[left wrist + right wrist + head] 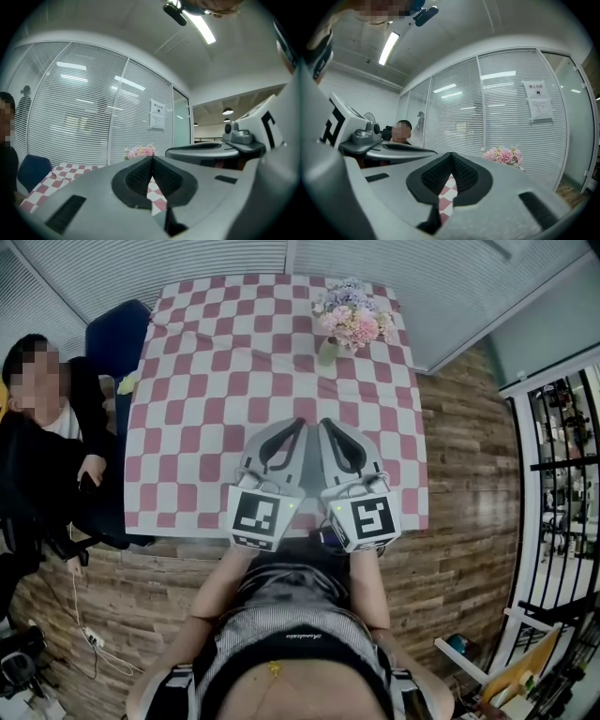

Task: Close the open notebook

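Pointing toward flowers [352, 320], left tool [301, 423] and right tool [323, 424] side by side, both closed, empty

the tablecloth [234, 362] is showing pink and white checks. at its 1 o'clock the flowers [352, 320] are showing pink and white, at 10 o'clock the chair [117, 334] dark blue. the left gripper [302, 423] and the right gripper [323, 423] are showing grey, with black-and-white square markers.

Left gripper [301, 422], right gripper [322, 423], level, fingers [140, 176] together
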A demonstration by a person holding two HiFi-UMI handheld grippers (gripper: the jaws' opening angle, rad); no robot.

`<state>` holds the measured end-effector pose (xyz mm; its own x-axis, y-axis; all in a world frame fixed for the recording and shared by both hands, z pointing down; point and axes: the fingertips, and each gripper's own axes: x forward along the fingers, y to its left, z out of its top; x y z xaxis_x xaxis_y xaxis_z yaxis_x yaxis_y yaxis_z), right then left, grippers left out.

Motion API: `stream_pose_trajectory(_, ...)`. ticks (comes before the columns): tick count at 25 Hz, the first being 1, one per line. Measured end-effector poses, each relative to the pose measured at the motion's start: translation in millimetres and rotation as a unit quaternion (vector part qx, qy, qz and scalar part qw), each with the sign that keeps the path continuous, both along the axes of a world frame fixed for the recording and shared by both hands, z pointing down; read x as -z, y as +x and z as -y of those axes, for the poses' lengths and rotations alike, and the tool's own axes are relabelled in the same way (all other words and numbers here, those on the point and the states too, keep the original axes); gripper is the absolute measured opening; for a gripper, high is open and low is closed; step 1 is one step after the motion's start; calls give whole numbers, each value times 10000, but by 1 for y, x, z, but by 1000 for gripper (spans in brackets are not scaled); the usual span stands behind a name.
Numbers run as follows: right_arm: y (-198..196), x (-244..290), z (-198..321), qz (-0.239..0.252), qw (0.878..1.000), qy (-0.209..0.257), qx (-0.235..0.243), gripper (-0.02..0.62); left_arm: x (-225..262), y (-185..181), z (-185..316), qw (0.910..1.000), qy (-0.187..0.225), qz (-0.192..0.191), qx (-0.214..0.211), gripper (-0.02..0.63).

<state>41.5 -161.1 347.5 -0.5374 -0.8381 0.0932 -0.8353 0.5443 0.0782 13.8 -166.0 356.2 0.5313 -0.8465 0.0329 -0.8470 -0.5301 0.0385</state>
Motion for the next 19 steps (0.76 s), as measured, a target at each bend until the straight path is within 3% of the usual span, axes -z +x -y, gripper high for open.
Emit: stream_pose_trajectory(19,-4,-2,1,-88,10000,-12,28,-3,1,-3,0,9999,73,77,69,6)
